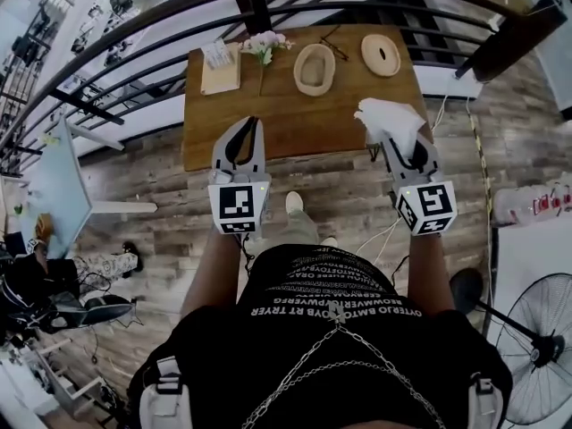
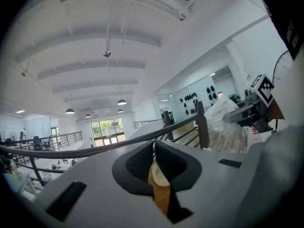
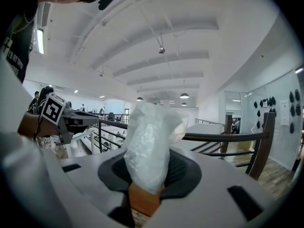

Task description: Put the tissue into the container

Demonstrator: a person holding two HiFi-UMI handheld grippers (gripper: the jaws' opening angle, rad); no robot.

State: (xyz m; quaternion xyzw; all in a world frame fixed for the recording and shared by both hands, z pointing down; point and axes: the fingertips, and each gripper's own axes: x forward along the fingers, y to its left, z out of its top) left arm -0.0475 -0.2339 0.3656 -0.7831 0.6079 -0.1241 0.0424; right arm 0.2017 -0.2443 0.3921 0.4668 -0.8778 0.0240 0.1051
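Note:
A crumpled white tissue (image 1: pixel 391 121) (image 3: pixel 149 146) stands up between the jaws of my right gripper (image 1: pixel 399 150) (image 3: pixel 149 172), which is shut on it over the right end of the wooden table (image 1: pixel 295 123). The container, an oval beige bowl (image 1: pixel 315 68) (image 2: pixel 159 178), sits at the table's far middle. Its flat lid (image 1: pixel 381 54) lies to the right of it. My left gripper (image 1: pixel 253 125) (image 2: pixel 153 158) hangs over the table's near edge, shut and holding nothing. The bowl shows through the thin wedge under its pads.
A notepad (image 1: pixel 220 68), a small bunch of flowers (image 1: pixel 265 45) and a pair of glasses (image 1: pixel 335 47) lie along the table's far side. A dark railing (image 1: pixel 134 25) curves behind it. A floor fan (image 1: pixel 536 347) stands at the lower right, a pale table (image 1: pixel 54 186) at the left.

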